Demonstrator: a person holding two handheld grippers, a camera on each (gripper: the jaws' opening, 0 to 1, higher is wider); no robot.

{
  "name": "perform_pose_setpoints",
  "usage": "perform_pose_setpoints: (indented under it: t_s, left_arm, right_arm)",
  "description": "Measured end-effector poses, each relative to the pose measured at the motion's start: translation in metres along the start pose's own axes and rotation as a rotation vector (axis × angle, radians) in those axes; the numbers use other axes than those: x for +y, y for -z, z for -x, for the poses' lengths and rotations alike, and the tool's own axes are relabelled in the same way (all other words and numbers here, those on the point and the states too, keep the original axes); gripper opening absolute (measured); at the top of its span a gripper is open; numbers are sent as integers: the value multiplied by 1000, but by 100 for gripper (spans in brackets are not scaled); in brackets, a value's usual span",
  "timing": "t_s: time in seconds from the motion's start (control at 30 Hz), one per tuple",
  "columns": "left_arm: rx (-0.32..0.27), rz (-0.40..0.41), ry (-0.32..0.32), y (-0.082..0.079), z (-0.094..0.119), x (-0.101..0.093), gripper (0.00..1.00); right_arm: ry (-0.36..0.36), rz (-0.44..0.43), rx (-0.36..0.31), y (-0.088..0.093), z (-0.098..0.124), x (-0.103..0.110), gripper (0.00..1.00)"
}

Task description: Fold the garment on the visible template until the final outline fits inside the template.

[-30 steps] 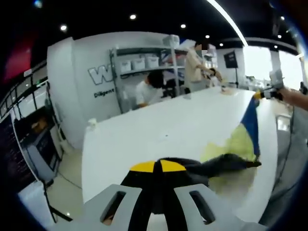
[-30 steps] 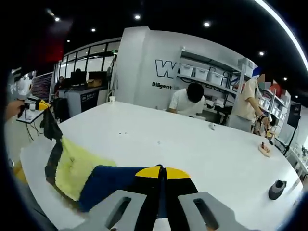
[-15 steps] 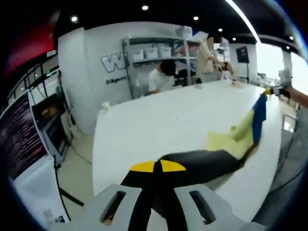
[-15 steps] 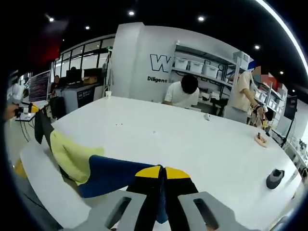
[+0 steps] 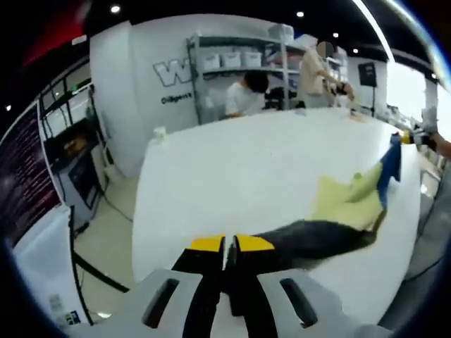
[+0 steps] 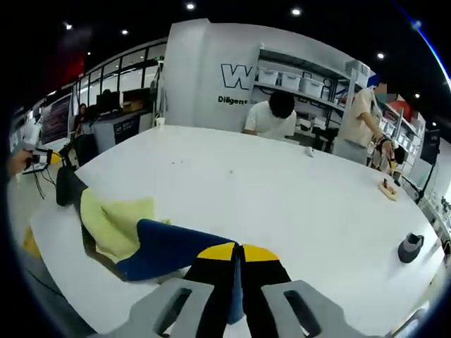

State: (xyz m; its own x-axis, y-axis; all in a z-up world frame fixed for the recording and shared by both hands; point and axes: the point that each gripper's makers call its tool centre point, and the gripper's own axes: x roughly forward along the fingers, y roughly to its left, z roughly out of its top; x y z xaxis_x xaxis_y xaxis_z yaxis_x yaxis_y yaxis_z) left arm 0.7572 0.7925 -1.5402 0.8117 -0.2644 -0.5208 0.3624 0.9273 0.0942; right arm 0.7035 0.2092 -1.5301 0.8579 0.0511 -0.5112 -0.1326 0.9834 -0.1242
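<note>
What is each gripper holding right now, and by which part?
Both hold the same garment, stretched between them over the white table. The left gripper pinches its dark end, and the right gripper pinches its blue end.

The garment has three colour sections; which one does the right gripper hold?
The dark blue fabric section: it runs between the right gripper fingers. The pale yellow section lies in the middle, and the black section is at the far end.

Garment lowered, now sagging closer to table.
</note>
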Motion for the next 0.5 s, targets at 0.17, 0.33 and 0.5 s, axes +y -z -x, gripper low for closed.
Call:
perform_pose_setpoints:
  t_s: [0.17,0.33,0.5]
  left_arm:
    - [-42,-75,60,-18,-7,-12,8]
    - [-34,-130,125,-16,-6,-41,8]
    - [-27,-128,173,-13,-6,-71,2]
  right_arm:
    - [5,12,-7,-7,1,0,0]
    - [-44,52,-5,-8,1,15,0]
    - [-79,66,-6,-5,0,27,0]
